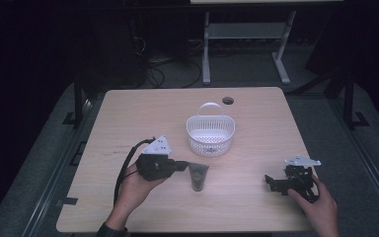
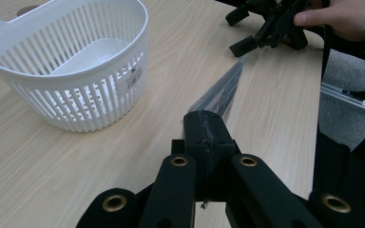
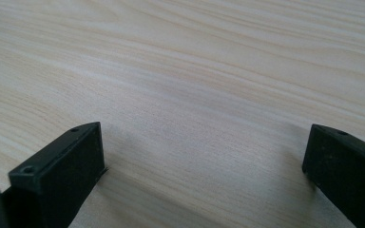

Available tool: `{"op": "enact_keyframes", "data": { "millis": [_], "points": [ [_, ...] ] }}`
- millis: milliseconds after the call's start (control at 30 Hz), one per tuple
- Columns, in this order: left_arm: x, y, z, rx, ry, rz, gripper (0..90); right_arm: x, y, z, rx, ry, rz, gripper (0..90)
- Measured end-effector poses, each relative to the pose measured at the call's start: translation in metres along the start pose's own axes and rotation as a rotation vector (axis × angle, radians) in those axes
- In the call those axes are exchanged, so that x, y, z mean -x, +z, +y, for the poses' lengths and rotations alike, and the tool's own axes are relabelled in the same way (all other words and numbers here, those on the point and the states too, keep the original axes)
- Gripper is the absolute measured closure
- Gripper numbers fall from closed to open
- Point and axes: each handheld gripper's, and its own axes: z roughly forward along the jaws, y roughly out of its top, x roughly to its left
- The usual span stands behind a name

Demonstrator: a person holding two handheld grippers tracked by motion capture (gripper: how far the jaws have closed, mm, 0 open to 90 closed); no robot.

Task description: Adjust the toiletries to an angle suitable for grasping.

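The left hand comes in from the near edge of the surface, forearm angled up and inward, and aims the left tongs level toward the right. Their jaws are pressed together on one edge of a dark pouch, which sits just in front of the white basket, apart from it. The right hand rests at the near right corner, holding the right tongs pointing left, jaws spread wide over bare wood.
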Motion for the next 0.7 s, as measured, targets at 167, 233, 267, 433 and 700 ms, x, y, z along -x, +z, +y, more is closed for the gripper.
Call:
{"op": "enact_keyframes", "data": {
  "millis": [167,233,267,433,700],
  "points": [
    [-0.003,0.002,0.002,0.004,-0.004,0.001,89.8,0.000,0.000,0.000,0.000,0.000,0.000,0.0],
    [-0.004,0.003,0.003,0.004,-0.003,0.002,89.8,0.000,0.000,0.000,0.000,0.000,0.000,0.0],
    [-0.005,0.003,0.003,0.002,-0.002,0.002,89.8,0.000,0.000,0.000,0.000,0.000,0.000,0.0],
    [-0.008,0.005,0.004,0.002,-0.001,0.004,89.8,0.000,0.000,0.000,0.000,0.000,0.000,0.0],
    [-0.016,0.010,0.005,-0.002,-0.006,0.010,89.8,0.000,0.000,0.000,0.000,0.000,0.000,0.0]
  ]
}}
